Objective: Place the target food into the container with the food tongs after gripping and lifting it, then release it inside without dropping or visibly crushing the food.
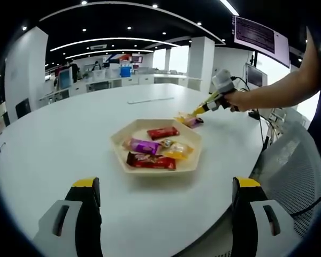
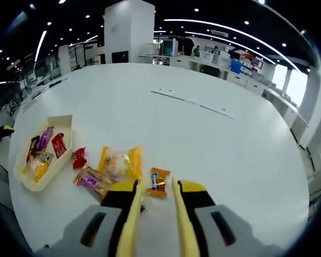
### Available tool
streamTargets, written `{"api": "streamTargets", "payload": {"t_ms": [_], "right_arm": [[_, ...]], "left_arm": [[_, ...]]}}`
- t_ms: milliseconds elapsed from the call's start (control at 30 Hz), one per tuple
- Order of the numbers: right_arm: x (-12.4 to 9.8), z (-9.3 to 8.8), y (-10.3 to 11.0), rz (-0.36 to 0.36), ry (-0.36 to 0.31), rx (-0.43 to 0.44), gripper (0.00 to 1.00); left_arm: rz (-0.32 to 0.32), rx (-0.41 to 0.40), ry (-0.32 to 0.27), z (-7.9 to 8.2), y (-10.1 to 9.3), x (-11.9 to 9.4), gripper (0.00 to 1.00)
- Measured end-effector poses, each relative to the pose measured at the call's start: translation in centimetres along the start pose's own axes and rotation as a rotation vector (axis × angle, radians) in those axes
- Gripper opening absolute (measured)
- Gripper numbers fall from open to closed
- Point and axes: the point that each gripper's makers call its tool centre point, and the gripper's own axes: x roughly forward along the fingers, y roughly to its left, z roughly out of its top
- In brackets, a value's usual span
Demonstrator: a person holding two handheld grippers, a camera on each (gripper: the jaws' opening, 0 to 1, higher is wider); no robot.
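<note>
Two yellow-tipped fingers of the left gripper (image 1: 166,190) rise spread wide apart from the bottom of the left gripper view, with nothing between them. Just beyond them a beige hexagonal tray (image 1: 120,140) lies on the white table (image 1: 69,134), holding four wrapped snacks: a dark red bar (image 1: 151,161) nearest, a purple packet (image 1: 143,145), a yellow packet (image 1: 176,151) and a red bar (image 1: 162,132) at the far side. Past the tray's far corner the right gripper (image 1: 191,114), held in a person's hand (image 1: 236,100), reaches down to the table beside a small purple snack (image 1: 193,122).

From the right gripper view, yellow food tongs (image 2: 154,214) sit in the right gripper, their two arms a little apart and (as far as can be seen) gripping nothing. Loose wrapped snacks lie on the table just ahead of the tips: an orange candy (image 2: 158,181) closest, a brown-and-purple bar (image 2: 94,182), a large yellow bag (image 2: 120,162) and a small red packet (image 2: 79,157). Farther left is the tray (image 2: 64,126).
</note>
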Motion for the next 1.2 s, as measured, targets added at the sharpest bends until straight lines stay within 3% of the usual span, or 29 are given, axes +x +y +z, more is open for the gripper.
{"api": "streamTargets", "payload": {"t_ms": [100, 767, 1200], "right_arm": [[0.1, -0.3, 0.2, 0.027, 0.013, 0.044, 0.26], [-0.3, 0.1, -0.2, 0.035, 0.040, 0.029, 0.19], [-2.8, 4.1, -0.9, 0.046, -0.050, 0.037, 0.19]], "left_arm": [[0.003, -0.001, 0.000, 0.0, 0.0, 0.0, 1.00], [0.010, -0.003, -0.003, 0.0, 0.2, 0.0, 1.00], [0.010, -0.001, -0.012, 0.3, 0.1, -0.1, 1.00]]}}
